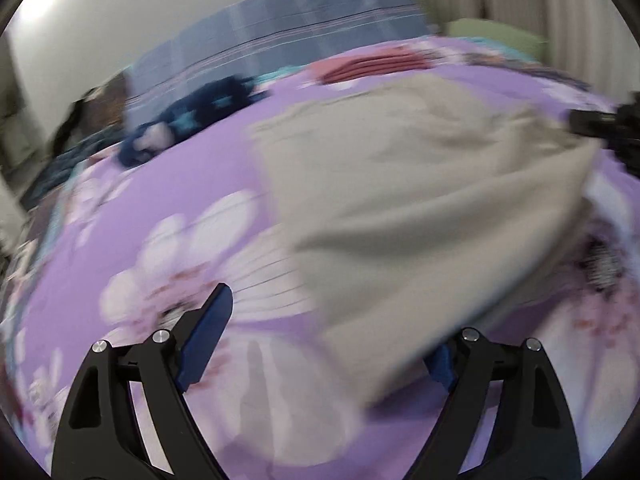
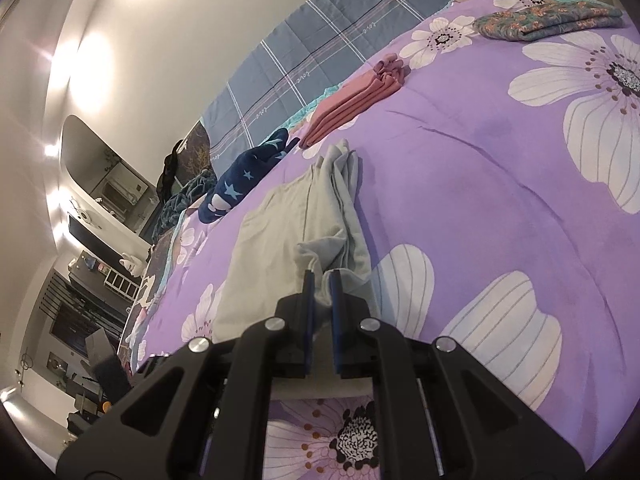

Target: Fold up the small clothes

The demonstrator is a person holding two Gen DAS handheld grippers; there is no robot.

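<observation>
A pale grey-beige garment [image 1: 400, 200] lies spread on the purple flowered bedspread [image 1: 168, 184]; the left wrist view is motion-blurred. My left gripper [image 1: 328, 336] is open, its left finger [image 1: 208, 332] bare, the right one partly under the garment's near corner. In the right wrist view the same garment [image 2: 296, 216] lies partly folded, and my right gripper [image 2: 320, 280] is shut on its near edge. The right gripper also shows at the right edge of the left wrist view [image 1: 608, 124].
A folded pink garment [image 2: 352, 104], a navy star-patterned garment [image 2: 244, 176] and a folded floral garment [image 2: 548, 20] lie further up the bedspread [image 2: 500, 160]. A blue checked quilt [image 2: 320, 52] lies along the wall. Room furniture stands off to the left [image 2: 96, 264].
</observation>
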